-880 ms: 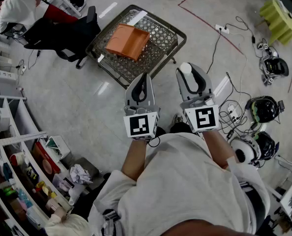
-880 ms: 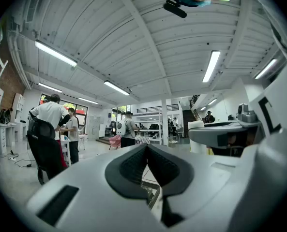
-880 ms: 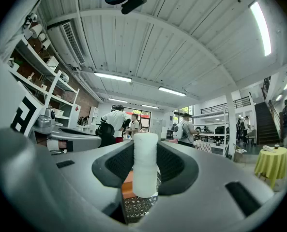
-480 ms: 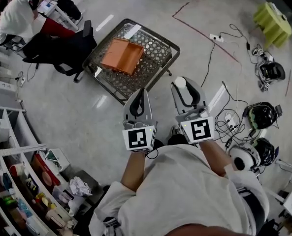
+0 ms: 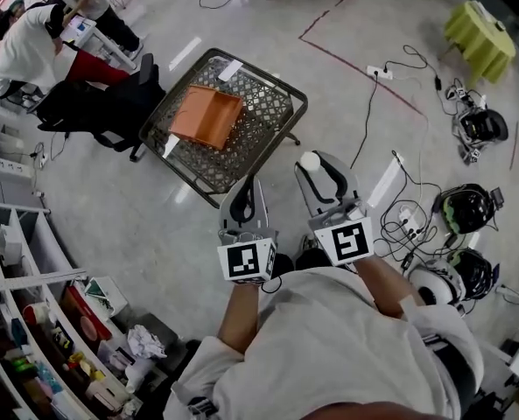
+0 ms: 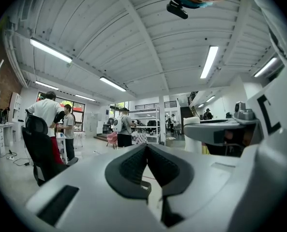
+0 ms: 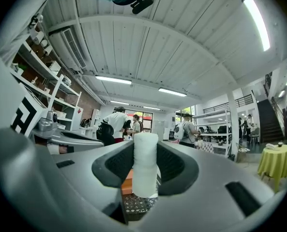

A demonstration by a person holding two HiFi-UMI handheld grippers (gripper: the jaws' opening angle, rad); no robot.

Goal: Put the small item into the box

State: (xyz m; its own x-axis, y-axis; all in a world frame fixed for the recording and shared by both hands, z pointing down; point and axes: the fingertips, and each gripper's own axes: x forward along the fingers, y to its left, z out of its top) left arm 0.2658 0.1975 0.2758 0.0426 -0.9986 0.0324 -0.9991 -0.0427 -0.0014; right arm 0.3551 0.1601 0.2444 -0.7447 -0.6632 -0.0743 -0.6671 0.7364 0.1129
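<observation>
My right gripper [image 5: 317, 173] is shut on a small white cylinder [image 5: 309, 159], which stands upright between the dark pads [image 7: 177, 166]. In the right gripper view the same white cylinder [image 7: 145, 163] hides part of an orange box [image 7: 128, 182] beyond the jaws. That orange box [image 5: 205, 116] lies open on a black wire-mesh table [image 5: 272, 94], ahead of and to the left of both grippers. My left gripper [image 5: 246, 191] is beside the right one, its jaws closed together [image 6: 146, 150] with nothing between them. Both grippers are held over the floor, short of the table.
A black office chair [image 5: 101, 108] stands left of the mesh table, with people at desks beyond it. Shelving [image 5: 31, 322] full of small goods runs along the lower left. Cables, a power strip [image 5: 383, 73] and headsets [image 5: 465, 201] litter the floor at right. A yellow-green covered table [image 5: 480, 35] is far right.
The mesh table and orange box have slid down and left in the head view as the view shifted. Both grippers keep their pose, and the right still holds the white cylinder.
</observation>
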